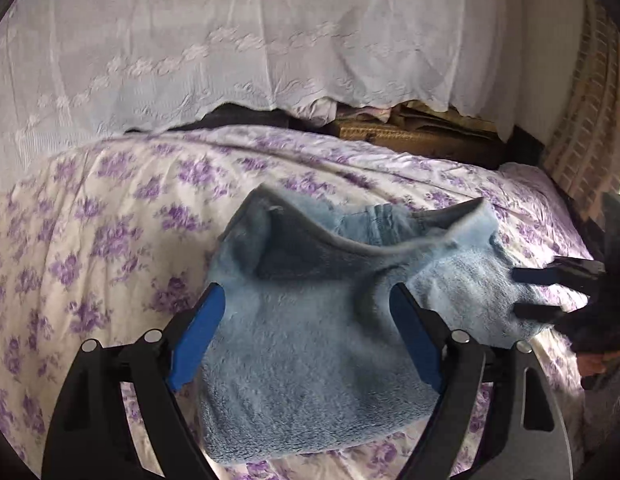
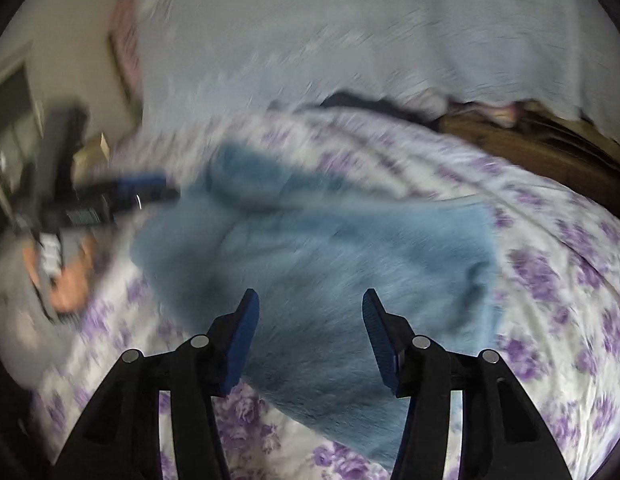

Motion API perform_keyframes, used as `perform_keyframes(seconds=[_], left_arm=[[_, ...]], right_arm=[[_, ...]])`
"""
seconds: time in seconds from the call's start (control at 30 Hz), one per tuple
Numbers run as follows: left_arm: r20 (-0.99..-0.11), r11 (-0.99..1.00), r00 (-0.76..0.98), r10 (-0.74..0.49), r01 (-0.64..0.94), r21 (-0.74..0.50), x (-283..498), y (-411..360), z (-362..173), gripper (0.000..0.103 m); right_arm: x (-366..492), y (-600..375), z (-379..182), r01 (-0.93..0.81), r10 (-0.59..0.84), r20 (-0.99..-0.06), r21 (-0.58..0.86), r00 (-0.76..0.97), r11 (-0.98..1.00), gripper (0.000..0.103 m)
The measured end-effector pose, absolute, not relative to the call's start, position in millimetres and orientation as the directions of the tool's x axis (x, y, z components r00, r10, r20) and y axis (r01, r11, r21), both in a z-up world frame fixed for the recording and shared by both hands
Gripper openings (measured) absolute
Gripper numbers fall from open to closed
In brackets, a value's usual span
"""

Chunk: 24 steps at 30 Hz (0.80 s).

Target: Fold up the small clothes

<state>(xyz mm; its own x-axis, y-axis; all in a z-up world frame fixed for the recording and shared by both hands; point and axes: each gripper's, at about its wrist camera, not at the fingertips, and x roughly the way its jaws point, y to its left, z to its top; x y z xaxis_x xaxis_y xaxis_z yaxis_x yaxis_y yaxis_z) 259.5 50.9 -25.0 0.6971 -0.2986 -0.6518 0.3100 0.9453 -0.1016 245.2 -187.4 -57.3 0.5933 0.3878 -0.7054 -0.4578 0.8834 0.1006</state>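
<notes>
Between the left gripper (image 1: 306, 336) fingers (image 1: 198, 336): wide gap, blue pads apart, nothing pinched. Straddling the near part of the blue fleece garment (image 1: 326, 344), hovering over it or just brushing the pile; contact not resolvable. Same on the right gripper (image 2: 310, 340): fingers (image 2: 380, 344) spread well apart over the fleece (image 2: 330, 248), holding nothing. Seen from the left wrist view, right gripper (image 1: 538, 292) sitting at the garment's right edge, both tips over the fabric, open.

Further out: garment lying mid-bed on the floral bedsheet (image 1: 90, 220), partly folded, with a raised flap (image 1: 350, 236) standing up along the far side, darker inner face showing. Beyond the bed's far edge, white embroidered cover (image 1: 230, 40) draped over stacked stuff. Right wrist view heavily motion-blurred, so fast movement likely on that side.

Risks, judged from this:
- Unheld flap, thick springy fleece: likely to flop back or open out, losing the fold.
- Closing on one layer only: top layer lifted, bottom layer dragged, fold skewed.
- Closing too deep: bedsheet pinched together with the fleece, sheet pulled up with it.
- Fast right-side motion near the edge: missed grasp or fabric shoved out of line.
- Soft bed: little backing for pressing a crease flat.
</notes>
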Motion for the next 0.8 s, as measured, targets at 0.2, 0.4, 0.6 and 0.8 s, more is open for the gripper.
perform_keyframes(seconds=[0.2,0.4,0.6,0.8], left_arm=[[-0.761,0.969,0.648,0.029,0.169,0.182,305,14,-53,0.097],[-0.880,1.000,0.476,-0.016,0.025,-0.005,362,46,-96,0.099],[-0.787,1.000,0.617,-0.025,0.006,-0.026,347,48,-46,0.099],[-0.871,0.993,0.479,0.114,-0.036,0.110,409,28,-99,0.099]], right_arm=[[326,-200,-83,-0.091,0.152,-0.761,0.122,0.631,0.988,0.055],[314,-237,-84,0.024,0.198,-0.705,0.292,0.681,0.956,0.056],[305,-206,-50,-0.075,0.254,-0.602,0.306,0.757,0.949,0.063],[368,-185,-116,-0.010,0.156,-0.765,0.192,0.625,0.981,0.070]])
